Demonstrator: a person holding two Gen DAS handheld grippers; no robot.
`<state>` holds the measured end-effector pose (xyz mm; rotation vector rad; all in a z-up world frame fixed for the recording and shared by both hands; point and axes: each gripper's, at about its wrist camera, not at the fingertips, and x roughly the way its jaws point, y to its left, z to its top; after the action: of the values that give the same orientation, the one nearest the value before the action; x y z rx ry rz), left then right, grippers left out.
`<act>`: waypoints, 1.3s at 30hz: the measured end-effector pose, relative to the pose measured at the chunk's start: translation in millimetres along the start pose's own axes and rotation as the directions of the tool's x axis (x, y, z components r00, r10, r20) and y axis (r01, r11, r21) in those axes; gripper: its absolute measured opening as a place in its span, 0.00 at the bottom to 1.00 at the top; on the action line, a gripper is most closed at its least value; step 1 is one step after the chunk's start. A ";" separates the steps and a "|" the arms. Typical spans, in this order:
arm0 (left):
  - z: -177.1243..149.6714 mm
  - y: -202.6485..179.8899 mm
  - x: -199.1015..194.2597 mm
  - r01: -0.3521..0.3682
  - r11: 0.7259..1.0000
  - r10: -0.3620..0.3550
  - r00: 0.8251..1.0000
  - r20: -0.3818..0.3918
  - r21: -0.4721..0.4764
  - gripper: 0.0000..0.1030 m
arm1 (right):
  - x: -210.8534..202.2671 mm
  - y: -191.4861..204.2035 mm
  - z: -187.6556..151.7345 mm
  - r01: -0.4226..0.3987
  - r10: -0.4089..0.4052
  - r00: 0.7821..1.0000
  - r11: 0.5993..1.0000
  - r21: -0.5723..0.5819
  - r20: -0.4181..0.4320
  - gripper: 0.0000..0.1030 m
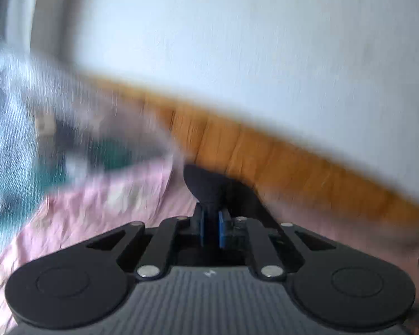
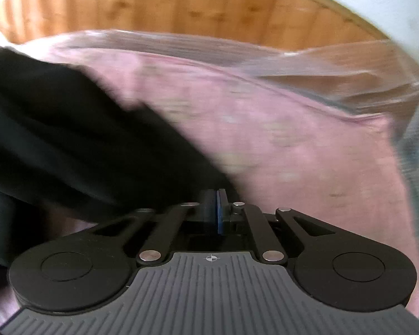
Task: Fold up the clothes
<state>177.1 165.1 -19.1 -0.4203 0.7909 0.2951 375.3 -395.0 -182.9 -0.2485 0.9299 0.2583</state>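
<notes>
Black fabric garment (image 2: 78, 139), creased and blurred, lay on pink bedding (image 2: 293, 153). Left gripper (image 1: 211, 223) was clamped on a bunched fold of it; right gripper (image 2: 216, 212) pinched its edge. No writing was legible.

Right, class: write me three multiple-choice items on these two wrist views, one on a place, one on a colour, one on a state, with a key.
1. Where does the black garment lie in the right wrist view?
A left of the tongs
B right of the tongs
C on the wall

2. What colour is the sheet?
A green
B pink
C yellow

3. How do the left tongs stand?
A wide open
B empty and shut
C shut on black cloth

Key: A, it fills the picture's left; B, pink spreads under both tongs; C, dark fabric bunches out from between the blue pads.
</notes>
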 end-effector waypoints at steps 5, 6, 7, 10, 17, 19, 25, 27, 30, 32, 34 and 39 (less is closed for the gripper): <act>-124.3 28.7 40.0 -0.093 0.995 0.080 0.965 -0.249 -0.042 0.13 | -16.8 -41.8 -10.5 -0.254 0.268 0.961 0.952 0.173 -0.061 0.57; -141.9 42.4 42.0 -0.101 0.993 0.080 0.962 -0.262 -0.067 0.19 | -20.2 -38.1 -6.2 -0.269 0.280 0.959 0.948 0.172 -0.042 0.71; -157.2 50.5 43.4 -0.126 0.988 0.098 0.959 -0.265 -0.092 0.25 | -23.6 -34.3 -1.9 -0.283 0.291 0.956 0.944 0.171 -0.023 0.88; -175.0 51.8 50.1 -0.169 0.978 0.141 0.967 -0.212 -0.125 0.51 | -6.7 -13.2 21.0 -0.274 0.275 0.961 0.955 0.112 0.012 0.96; -147.9 47.8 106.5 -0.152 0.981 0.138 0.983 -0.117 -0.119 0.98 | 91.3 42.1 27.9 0.004 -0.017 0.991 0.995 -0.101 -0.131 0.73; -154.0 42.8 132.4 -0.101 0.993 0.088 0.980 -0.179 -0.066 0.67 | 76.9 29.2 18.6 -0.037 0.034 0.991 0.999 -0.022 -0.133 0.06; -166.4 41.0 71.4 0.085 0.996 -0.081 0.989 -0.126 0.024 0.11 | -28.4 -25.3 -19.0 0.032 -0.027 0.999 0.991 0.127 -0.040 0.00; -159.6 59.9 15.3 0.166 0.986 -0.167 0.985 -0.042 -0.031 0.10 | -82.9 -47.5 -27.1 0.078 -0.085 0.996 0.979 0.191 0.028 0.00; -140.6 83.8 -68.1 0.246 0.968 -0.239 0.965 0.113 -0.053 0.08 | -168.3 -74.2 -35.5 0.134 -0.183 0.971 0.949 0.285 0.152 0.00; -130.7 99.0 -105.7 0.246 0.968 -0.230 0.953 0.195 -0.060 0.08 | -206.8 -87.1 -41.1 0.116 -0.199 0.957 0.928 0.355 0.210 0.00; -125.0 114.4 -122.5 0.228 0.971 -0.204 0.947 0.249 -0.074 0.08 | -215.0 -93.3 -48.4 0.032 -0.146 0.961 0.902 0.430 0.235 0.18; -138.9 135.3 -123.7 0.177 0.969 -0.129 0.958 0.255 -0.172 0.08 | -141.6 -49.7 -69.4 -0.143 0.054 0.982 0.838 0.526 0.181 0.90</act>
<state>-47.1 206.4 -49.4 -0.6133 0.4884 0.2724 258.1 -479.7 -102.6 0.3405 0.8205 0.0999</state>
